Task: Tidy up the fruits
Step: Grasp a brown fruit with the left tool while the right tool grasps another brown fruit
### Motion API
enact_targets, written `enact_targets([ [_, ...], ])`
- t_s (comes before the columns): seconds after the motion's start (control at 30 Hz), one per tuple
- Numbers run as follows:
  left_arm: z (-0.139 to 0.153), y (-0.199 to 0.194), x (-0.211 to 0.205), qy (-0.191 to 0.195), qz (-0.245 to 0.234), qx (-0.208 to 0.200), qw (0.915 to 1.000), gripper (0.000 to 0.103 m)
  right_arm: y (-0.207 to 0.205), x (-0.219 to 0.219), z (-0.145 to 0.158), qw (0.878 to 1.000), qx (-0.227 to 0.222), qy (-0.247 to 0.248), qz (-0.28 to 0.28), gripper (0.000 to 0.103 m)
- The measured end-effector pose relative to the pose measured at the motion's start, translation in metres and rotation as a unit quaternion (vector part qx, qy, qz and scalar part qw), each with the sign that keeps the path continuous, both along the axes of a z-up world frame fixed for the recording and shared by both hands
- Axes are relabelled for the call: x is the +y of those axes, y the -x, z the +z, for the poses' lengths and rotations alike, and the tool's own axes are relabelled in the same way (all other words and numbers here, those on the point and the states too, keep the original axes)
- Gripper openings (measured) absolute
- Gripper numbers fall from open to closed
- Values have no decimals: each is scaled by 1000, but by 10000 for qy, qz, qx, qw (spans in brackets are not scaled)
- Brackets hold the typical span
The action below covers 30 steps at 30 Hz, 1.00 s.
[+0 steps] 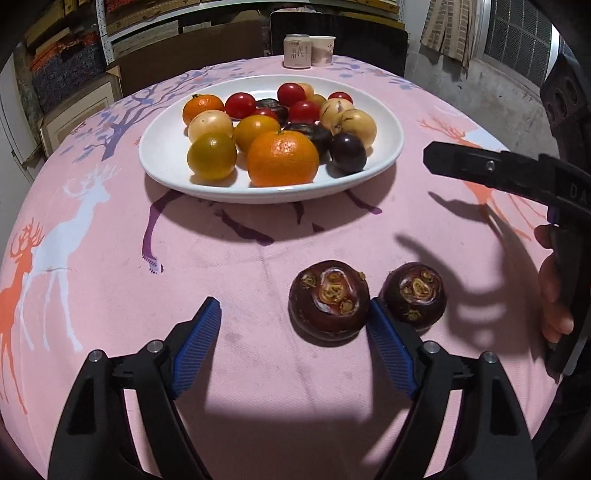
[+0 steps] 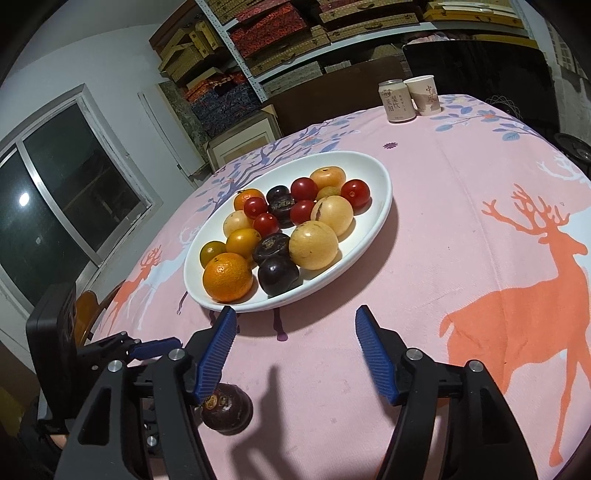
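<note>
A white plate (image 1: 166,173) holds several fruits: oranges, red tomatoes, yellow passion fruits and dark purple ones. It also shows in the right wrist view (image 2: 384,206). Two dark mangosteens lie on the pink cloth in front of the plate, one (image 1: 328,300) between my left fingers beside the right pad, the other (image 1: 414,292) just outside it. My left gripper (image 1: 293,332) is open low over the cloth. My right gripper (image 2: 293,350) is open and empty above the cloth; one mangosteen (image 2: 227,411) lies under its left finger. The right gripper also shows at the right edge of the left wrist view (image 1: 498,170).
A can (image 1: 296,51) and a paper cup (image 1: 322,50) stand at the table's far edge. A dark chair is behind them. Shelves with boxes (image 2: 280,29) line the back wall. The pink deer-print cloth (image 2: 480,258) covers the table.
</note>
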<state>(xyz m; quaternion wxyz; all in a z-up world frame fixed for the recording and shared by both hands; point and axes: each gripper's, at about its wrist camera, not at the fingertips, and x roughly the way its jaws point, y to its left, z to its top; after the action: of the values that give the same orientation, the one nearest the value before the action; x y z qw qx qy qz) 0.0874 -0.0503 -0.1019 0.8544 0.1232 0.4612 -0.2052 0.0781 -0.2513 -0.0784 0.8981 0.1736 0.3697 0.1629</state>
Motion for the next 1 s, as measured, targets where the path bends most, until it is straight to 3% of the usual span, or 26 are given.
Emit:
enact_targets([
  [0.27,-1,0,-1,7,-23,-33,10000,76,0,0,0,10000,18,-3,17,67],
  [0.43,2,6,-6,6,-157,-117,9998,60,0,0,-1,10000,28,-5,19,67],
  [0.5,3,7,-7,11,-179,-127,9998,58,0,0,-1,10000,37,-2,18,67],
  [0.8,3,7,-7,61,-169,-96,9998,59,0,1,-2,10000,38,10,31,67],
  [0.93,1,7,-10,58,-205,-48,9998,67,0,1,-3,10000,41,15,40,67],
  [1.0,2,6,-8,141,-160,-56,9998,62,0,1,-3,10000,38,13,36,67],
])
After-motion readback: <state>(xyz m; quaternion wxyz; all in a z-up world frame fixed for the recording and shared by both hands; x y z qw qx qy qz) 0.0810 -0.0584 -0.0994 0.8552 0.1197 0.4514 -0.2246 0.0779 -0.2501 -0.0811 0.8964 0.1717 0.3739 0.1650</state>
